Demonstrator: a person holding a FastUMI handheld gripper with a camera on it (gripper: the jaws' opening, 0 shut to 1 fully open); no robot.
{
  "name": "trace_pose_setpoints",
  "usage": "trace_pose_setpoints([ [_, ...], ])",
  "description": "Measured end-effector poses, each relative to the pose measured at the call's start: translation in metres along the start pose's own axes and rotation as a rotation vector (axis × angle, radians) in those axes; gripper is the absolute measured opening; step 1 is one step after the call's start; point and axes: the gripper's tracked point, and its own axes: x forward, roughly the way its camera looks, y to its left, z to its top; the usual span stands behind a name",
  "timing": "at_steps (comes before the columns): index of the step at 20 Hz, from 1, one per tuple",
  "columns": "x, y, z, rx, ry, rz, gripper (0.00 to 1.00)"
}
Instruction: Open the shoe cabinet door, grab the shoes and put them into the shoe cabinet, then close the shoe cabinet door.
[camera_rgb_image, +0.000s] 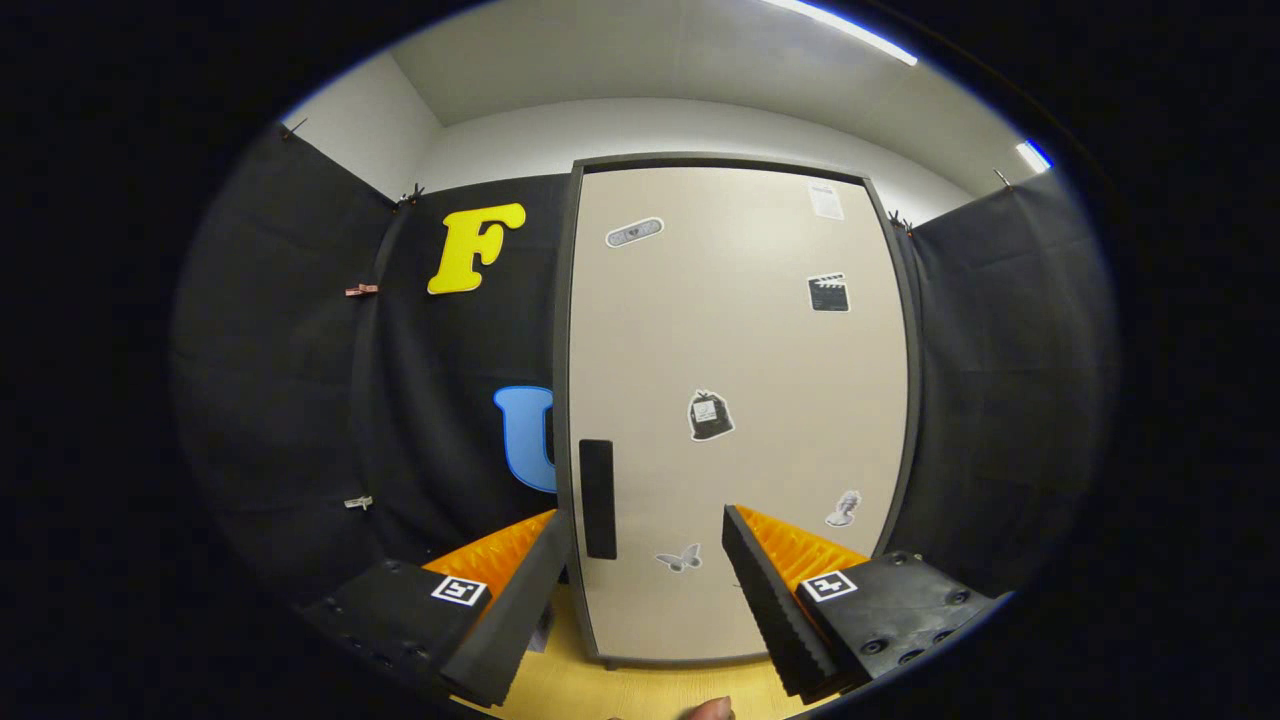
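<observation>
Shoe cabinet door (740, 400): closed, upright, facing gripper (645, 560). Fingers stood spread and empty, flanking black handle (597, 498) near the door's left edge. Risk: fingers slipping off the apparently shallow handle; shoes unlocated.

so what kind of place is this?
Likely a recording booth, not a home: black cloth walls clipped up around a lone beige cabinet with its door shut. Open tongs hover just before it.
</observation>
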Motion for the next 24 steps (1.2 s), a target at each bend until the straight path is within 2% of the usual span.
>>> trace_pose_setpoints([
  [11,0.093,0.041,-0.036,-0.01,0.08,0.018,0.98],
  [16,0.124,0.049,-0.055,-0.004,0.101,0.0,0.95],
  [18,0.133,0.043,-0.058,-0.004,0.103,-0.031,0.78],
  [19,0.138,0.038,-0.058,-0.002,0.096,-0.048,0.74],
  [20,0.136,0.037,-0.057,0.011,0.09,-0.056,0.61],
  [22,0.139,0.031,-0.056,0.029,0.078,-0.068,0.46],
  [23,0.134,0.032,-0.054,0.024,0.072,-0.065,0.4],
  [24,0.136,0.032,-0.055,0.012,0.072,-0.06,0.38],
])
